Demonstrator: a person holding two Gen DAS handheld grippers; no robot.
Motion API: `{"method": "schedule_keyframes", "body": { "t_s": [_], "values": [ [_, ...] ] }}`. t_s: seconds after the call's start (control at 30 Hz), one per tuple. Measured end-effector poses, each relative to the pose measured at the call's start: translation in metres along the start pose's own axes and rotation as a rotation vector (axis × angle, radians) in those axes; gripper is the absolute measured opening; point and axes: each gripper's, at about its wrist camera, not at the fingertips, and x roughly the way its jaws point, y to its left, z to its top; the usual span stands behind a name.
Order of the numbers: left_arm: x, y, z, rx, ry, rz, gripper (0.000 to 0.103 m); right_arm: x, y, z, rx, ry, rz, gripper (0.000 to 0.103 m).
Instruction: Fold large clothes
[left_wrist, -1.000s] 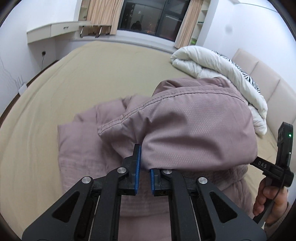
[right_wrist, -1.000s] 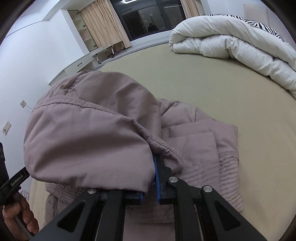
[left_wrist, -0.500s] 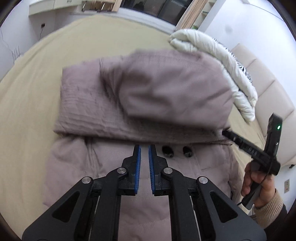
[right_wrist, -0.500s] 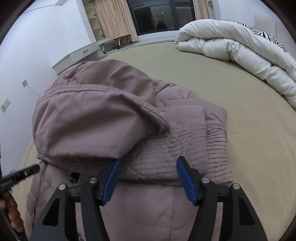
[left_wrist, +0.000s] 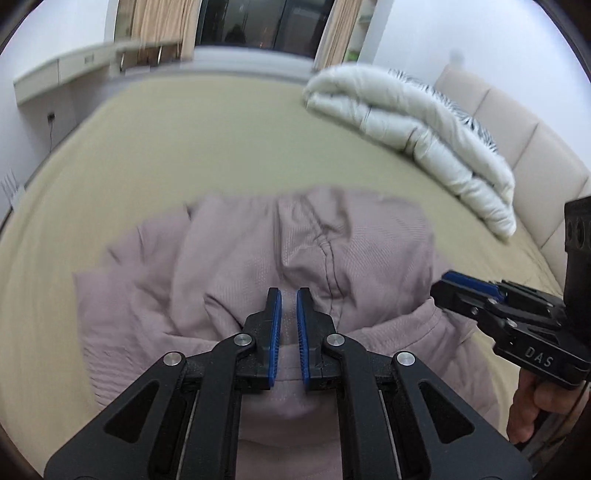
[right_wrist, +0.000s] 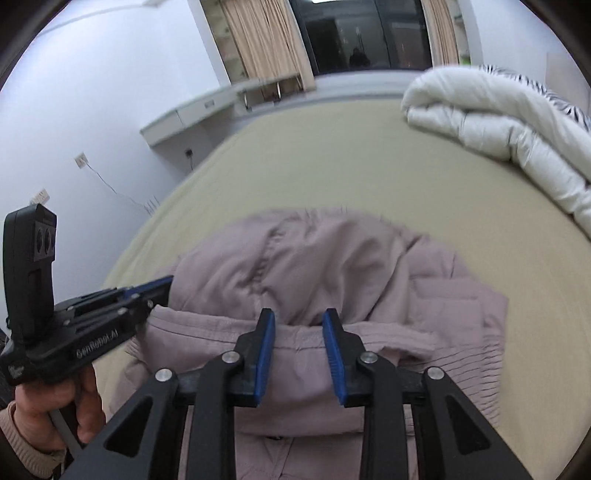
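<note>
Your left fingers (left_wrist: 274, 332) are sitting with only a narrow gap between their blue pads, gripping nothing, while the mauve jacket (left_wrist: 258, 258) is showing through that gap beneath them. Your right fingers (right_wrist: 264, 354) are standing clearly apart, also pinching no cloth, and are hovering over the near fold of the jacket (right_wrist: 332, 266).

You are holding the left gripper (left_wrist: 289, 293) over the middle of the garment, and the right gripper (right_wrist: 299, 317) is pointing along its folded edge. Each gripper is showing up in the other's view: the right gripper (left_wrist: 469, 291) is reaching in beside the jacket's right edge, the left gripper (right_wrist: 147, 290) beside its left edge.

The jacket is lying bunched on the beige bed (left_wrist: 184, 147), its hood folded over the quilted body. A white duvet (left_wrist: 406, 122) is lying rolled up well apart from it, near the headboard (left_wrist: 524, 147).
</note>
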Motion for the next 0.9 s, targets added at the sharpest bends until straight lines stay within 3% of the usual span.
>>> {"method": "schedule_keyframes", "body": {
  "t_s": [0.03, 0.13, 0.17, 0.27, 0.37, 0.43, 0.5, 0.53, 0.57, 0.63, 0.7, 0.77, 0.9],
  "values": [
    [0.016, -0.002, -0.005, -0.006, 0.032, 0.005, 0.008, 0.017, -0.003, -0.004, 0.0, 0.043, -0.026, 0.031],
    [0.047, 0.004, -0.032, -0.039, 0.081, -0.008, 0.008, 0.059, -0.018, -0.027, 0.006, 0.14, -0.074, 0.005],
    [0.052, 0.009, -0.037, -0.052, 0.077, -0.016, 0.008, 0.066, -0.025, -0.035, 0.015, 0.14, -0.063, 0.002],
    [0.066, 0.024, -0.041, -0.099, 0.09, -0.049, 0.007, 0.067, -0.032, -0.05, 0.006, 0.09, -0.036, 0.001],
    [0.055, 0.029, -0.042, -0.102, 0.1, -0.068, 0.008, 0.06, -0.029, -0.044, -0.004, 0.107, -0.041, 0.001],
    [0.026, 0.034, -0.035, -0.096, 0.053, -0.077, 0.008, 0.039, -0.028, -0.033, 0.022, 0.071, -0.018, 0.011],
    [-0.009, 0.041, -0.024, -0.083, -0.03, -0.076, 0.008, 0.012, -0.022, -0.02, 0.03, -0.021, 0.013, 0.03],
    [-0.02, 0.042, -0.02, -0.078, -0.068, -0.071, 0.008, 0.001, -0.019, -0.011, 0.026, -0.067, 0.026, 0.049],
    [-0.029, 0.043, -0.012, -0.075, -0.098, -0.067, 0.008, -0.007, -0.015, -0.002, 0.02, -0.108, 0.043, 0.058],
    [-0.033, 0.043, 0.007, -0.075, -0.115, -0.072, 0.008, -0.007, -0.005, 0.017, -0.001, -0.13, 0.067, 0.058],
    [-0.022, 0.045, 0.02, -0.08, -0.114, -0.046, 0.008, 0.006, 0.006, 0.036, -0.029, -0.117, 0.07, 0.048],
    [0.003, 0.049, 0.029, -0.1, -0.065, -0.047, 0.008, 0.028, 0.015, 0.048, -0.052, -0.076, 0.057, 0.025],
    [0.073, 0.053, 0.038, -0.111, 0.047, -0.024, 0.008, 0.09, 0.009, 0.037, -0.07, 0.079, -0.037, 0.018]
  ]
}}
